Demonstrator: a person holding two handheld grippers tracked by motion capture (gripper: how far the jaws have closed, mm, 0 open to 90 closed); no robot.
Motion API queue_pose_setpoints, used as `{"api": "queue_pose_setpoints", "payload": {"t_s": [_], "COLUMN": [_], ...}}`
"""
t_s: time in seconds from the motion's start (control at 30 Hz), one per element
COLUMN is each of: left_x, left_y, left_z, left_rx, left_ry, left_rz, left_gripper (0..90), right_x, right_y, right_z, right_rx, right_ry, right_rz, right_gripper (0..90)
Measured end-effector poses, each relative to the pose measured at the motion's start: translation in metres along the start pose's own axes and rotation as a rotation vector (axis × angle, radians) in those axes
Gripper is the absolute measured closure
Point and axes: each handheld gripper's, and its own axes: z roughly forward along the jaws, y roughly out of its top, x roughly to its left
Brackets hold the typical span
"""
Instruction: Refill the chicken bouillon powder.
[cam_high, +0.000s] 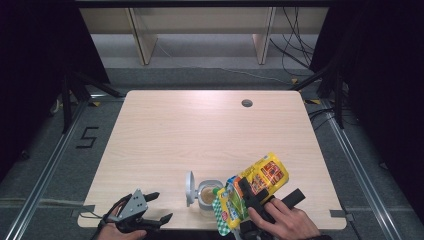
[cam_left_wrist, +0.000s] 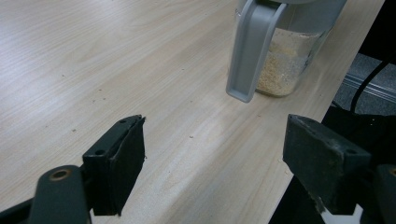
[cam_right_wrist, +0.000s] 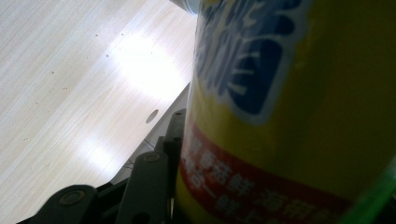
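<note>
A yellow snack bag (cam_high: 260, 177) with red and blue print is tilted over a small clear jar (cam_high: 206, 196) near the table's front edge. The jar's grey flip lid (cam_high: 190, 188) stands open to its left. My right gripper (cam_high: 265, 192) is shut on the bag, and in the right gripper view its left finger (cam_right_wrist: 173, 137) presses against the bag (cam_right_wrist: 299, 116). My left gripper (cam_high: 152, 207) rests open at the front left corner with nothing between its jaws. In the left gripper view (cam_left_wrist: 215, 163) it faces the jar (cam_left_wrist: 280, 60), which holds pale grains, and the hanging lid (cam_left_wrist: 252, 51).
The light wooden table (cam_high: 200, 130) has a round cable hole (cam_high: 247, 103) at the back right. Black curtains stand on both sides, with shelving legs and cables on the floor behind. A "5" is marked on the floor at the left.
</note>
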Motion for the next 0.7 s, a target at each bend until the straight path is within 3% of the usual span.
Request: {"api": "queue_pose_setpoints", "payload": {"t_s": [0.33,0.6,0.63,0.7], "left_x": [0.0022,0.0007,0.0006,0.0007], "left_y": [0.0003,0.0001,0.0000,0.0001], "left_z": [-0.0013,-0.0009,-0.0009,-0.0008], "left_rx": [0.028,0.009,0.009,0.010], "left_ry": [0.011,0.004,0.004,0.004], "left_rz": [0.031,0.009,0.008,0.009], "left_gripper": [20.5,20.5,20.5,20.5], "right_x": [-0.0001,0.0001,-0.0027,-0.0026], "right_y": [0.0005,0.0012,0.0005,0.0005], "right_z": [0.0012,0.0010,0.0005,0.0003], "right_rx": [-0.012,-0.016,-0.006,-0.005], "right_ry": [0.019,0.016,0.021,0.022], "right_rz": [-0.003,-0.002,-0.049,-0.048], "right_gripper": [64.9,64.9,64.9,64.9]}}
